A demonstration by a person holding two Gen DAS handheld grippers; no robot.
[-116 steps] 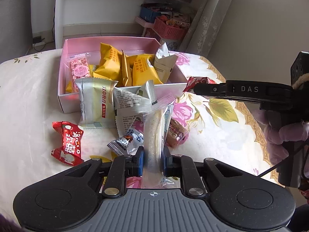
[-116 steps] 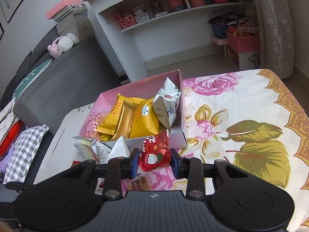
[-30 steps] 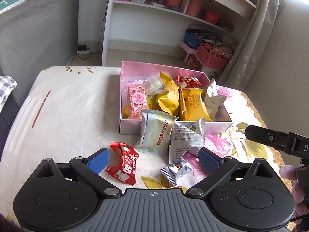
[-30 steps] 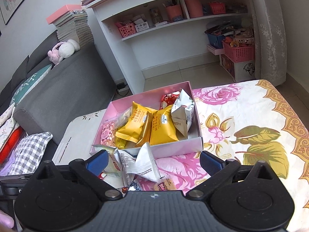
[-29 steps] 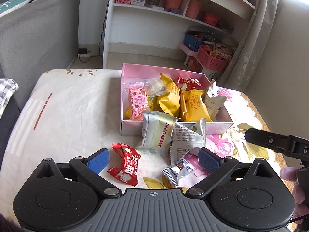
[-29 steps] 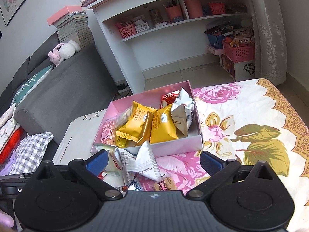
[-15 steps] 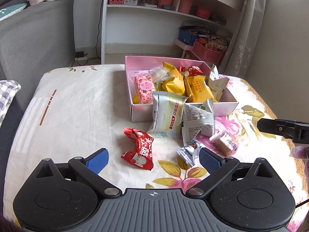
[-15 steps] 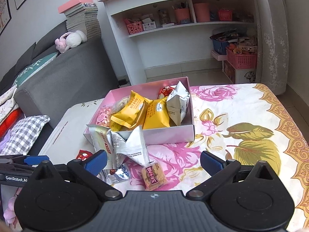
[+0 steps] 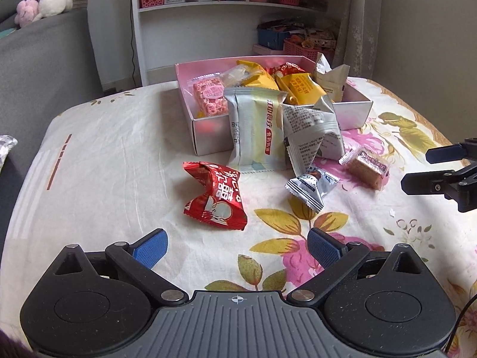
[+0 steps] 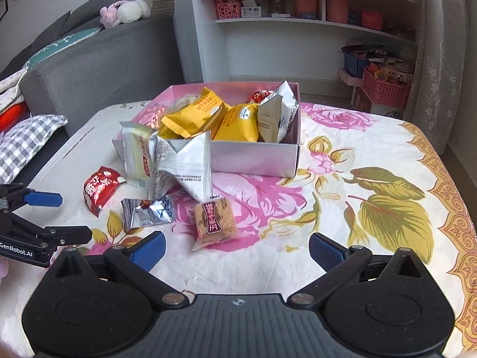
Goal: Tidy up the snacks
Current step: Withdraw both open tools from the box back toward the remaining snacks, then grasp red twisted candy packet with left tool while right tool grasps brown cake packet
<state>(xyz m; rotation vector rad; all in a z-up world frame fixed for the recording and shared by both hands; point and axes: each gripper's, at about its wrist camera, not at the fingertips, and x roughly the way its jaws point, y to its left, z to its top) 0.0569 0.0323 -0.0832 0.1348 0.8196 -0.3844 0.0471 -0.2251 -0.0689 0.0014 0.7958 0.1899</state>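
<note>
From my left hand-held gripper I look over the flowered surface with both blue pads spread wide and nothing between them. My right hand-held gripper is just as wide apart and equally empty.

The left camera shows the red packet whole, lying closest to that gripper; the right camera only catches it partly, off to the left. The right camera in turn gives me the brown square cake straight ahead and near, which sits far right in the left view. Each camera also sees the other gripper's fingers at its edge.

Outside the pink box I count five snacks: the red packet, a small silver wrapper, the brown cake, a pale green-and-white packet leaning on the box's front wall, and a white crumpled packet beside it, also against the wall.

Inside the box I make out two yellow packets, one pink cake at the left end, one white pouch at the right end, a red piece at the back, and what may be a clear-wrapped item behind the yellow ones, too hidden to be sure.
</note>
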